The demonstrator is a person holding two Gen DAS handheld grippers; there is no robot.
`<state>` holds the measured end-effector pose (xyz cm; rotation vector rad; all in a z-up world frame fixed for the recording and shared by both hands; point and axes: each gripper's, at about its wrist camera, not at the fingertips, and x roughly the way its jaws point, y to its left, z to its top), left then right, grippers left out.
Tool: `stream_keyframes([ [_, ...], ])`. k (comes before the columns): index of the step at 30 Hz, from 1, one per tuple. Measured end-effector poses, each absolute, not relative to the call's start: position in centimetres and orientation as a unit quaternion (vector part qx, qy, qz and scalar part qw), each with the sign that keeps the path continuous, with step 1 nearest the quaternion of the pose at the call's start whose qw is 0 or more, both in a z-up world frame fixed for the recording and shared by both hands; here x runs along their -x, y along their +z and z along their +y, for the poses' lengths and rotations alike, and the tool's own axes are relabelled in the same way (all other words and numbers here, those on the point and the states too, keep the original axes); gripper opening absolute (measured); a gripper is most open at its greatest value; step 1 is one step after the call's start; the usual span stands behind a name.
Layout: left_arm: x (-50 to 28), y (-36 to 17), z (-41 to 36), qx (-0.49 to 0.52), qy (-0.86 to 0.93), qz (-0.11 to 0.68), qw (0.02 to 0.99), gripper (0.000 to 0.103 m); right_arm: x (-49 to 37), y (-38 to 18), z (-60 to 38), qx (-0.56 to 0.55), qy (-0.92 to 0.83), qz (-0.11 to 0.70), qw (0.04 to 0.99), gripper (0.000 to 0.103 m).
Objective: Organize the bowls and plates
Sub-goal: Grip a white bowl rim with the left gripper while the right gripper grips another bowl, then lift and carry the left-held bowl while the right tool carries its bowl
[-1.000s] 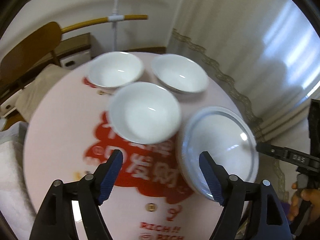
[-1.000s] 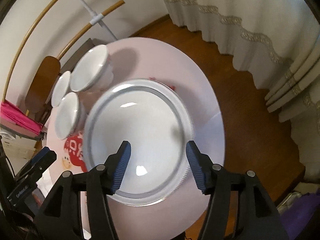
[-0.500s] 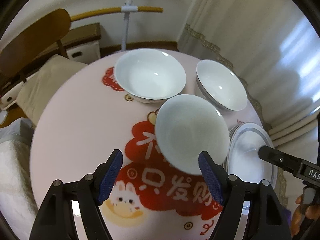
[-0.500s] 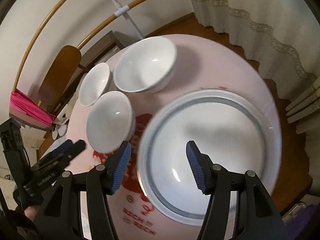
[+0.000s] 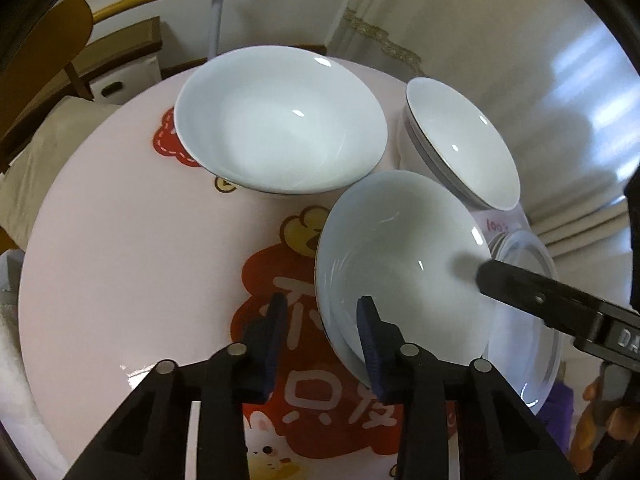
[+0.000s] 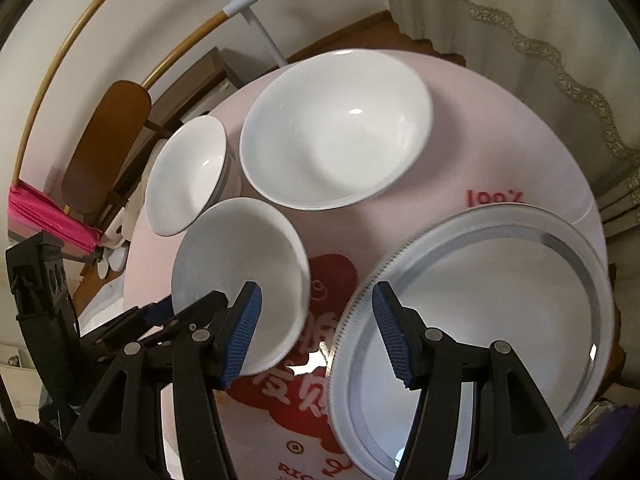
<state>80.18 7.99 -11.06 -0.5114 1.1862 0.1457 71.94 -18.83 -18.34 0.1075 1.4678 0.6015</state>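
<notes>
Left wrist view, left gripper (image 5: pixel 322 320): its jaws have just been closing and now stand narrow. The near rim of the small bowl (image 5: pixel 400 256) is between the blue pads. I cannot tell if the pads press on it yet.
Left wrist view, bowls: the small bowl sits near the middle of the round pink table (image 5: pixel 120 248), on the red picture. The big bowl (image 5: pixel 280 120) is behind it, near the far edge. A second bowl (image 5: pixel 460 140) sits at the far right edge.
Left wrist view, in the way: the black arm of the right gripper (image 5: pixel 560 308) reaches across from the right, over the plate (image 5: pixel 524 320).
Left wrist view, around: a wooden chair (image 5: pixel 44 60) and a white pole (image 5: pixel 218 20) stand behind the table. A curtain (image 5: pixel 500 40) hangs on the right.

Right wrist view, right gripper (image 6: pixel 316 332): its jaws stand wide with nothing held. The left rim of the plate (image 6: pixel 500 300) lies between the pads, not touched.
Right wrist view, plate: it sits at the right edge of the table (image 6: pixel 500 140).
Right wrist view, in the way: the left gripper (image 6: pixel 168 316) comes in from the left at the small bowl (image 6: pixel 240 272), just behind the left blue pad.
Right wrist view, around: a pink cloth (image 6: pixel 48 216) lies on the left.
</notes>
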Motion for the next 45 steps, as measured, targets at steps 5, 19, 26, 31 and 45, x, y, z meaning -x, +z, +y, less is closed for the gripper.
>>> stream_keyframes([
  [5, -80.0, -11.1, 8.6, 0.238, 0.055, 0.549, 0.799, 0.027, -72.3, -18.2, -17.7, -0.029, 0.268, 0.651, 0.710, 0.067],
  [19, -79.4, -12.0, 9.6, 0.252, 0.048, 0.552, 0.793, 0.027, -72.0, -19.3, -14.7, -0.014, 0.309, 0.655, 0.689, 0.037],
  [26, -79.3, -11.5, 9.0, 0.262, 0.043, 0.546, 0.795, 0.012, -72.5, -19.6, -15.3, -0.017, 0.321, 0.657, 0.682, 0.009],
  [31, -78.5, -10.0, 8.4, 0.262, 0.049, 0.526, 0.808, 0.012, -72.4, -19.2, -16.3, -0.025, 0.340, 0.655, 0.674, 0.008],
  [45, -81.3, -1.8, 4.2, 0.253, 0.089, 0.444, 0.855, 0.012, -76.3, -12.8, -20.7, -0.027, 0.400, 0.603, 0.690, 0.008],
])
